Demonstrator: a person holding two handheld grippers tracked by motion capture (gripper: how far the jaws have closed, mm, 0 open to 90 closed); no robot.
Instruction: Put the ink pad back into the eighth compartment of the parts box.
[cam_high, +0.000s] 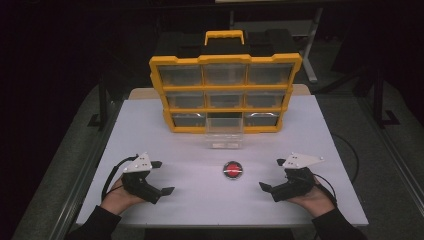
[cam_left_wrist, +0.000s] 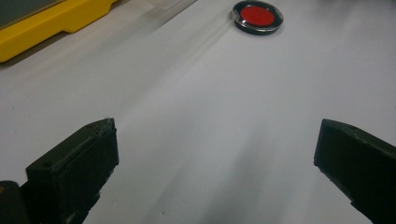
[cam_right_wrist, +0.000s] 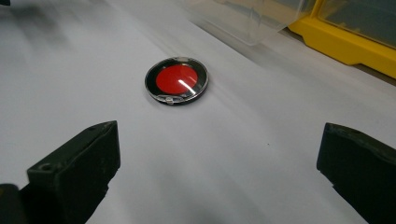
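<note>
A small round black case with a red centre and clear lid (cam_high: 233, 170) lies flat on the white table (cam_high: 200, 200), between my two grippers. It sits far ahead in the left gripper view (cam_left_wrist: 257, 16) and closer in the right gripper view (cam_right_wrist: 177, 80). My left gripper (cam_high: 162, 177) rests open at the near left, jaws wide apart with nothing between them. My right gripper (cam_high: 272, 174) rests open at the near right, also holding nothing. A yellow organizer with clear drawers (cam_high: 225, 90) stands at the back. Its bottom middle drawer (cam_high: 225, 132) is pulled out toward me.
The organizer's yellow base (cam_left_wrist: 42, 28) edges the left gripper view, and the pulled clear drawer (cam_right_wrist: 247, 18) and yellow frame (cam_right_wrist: 350, 46) edge the right gripper view. Bare white tabletop lies around the round case. The table's edges drop to a dark floor on both sides.
</note>
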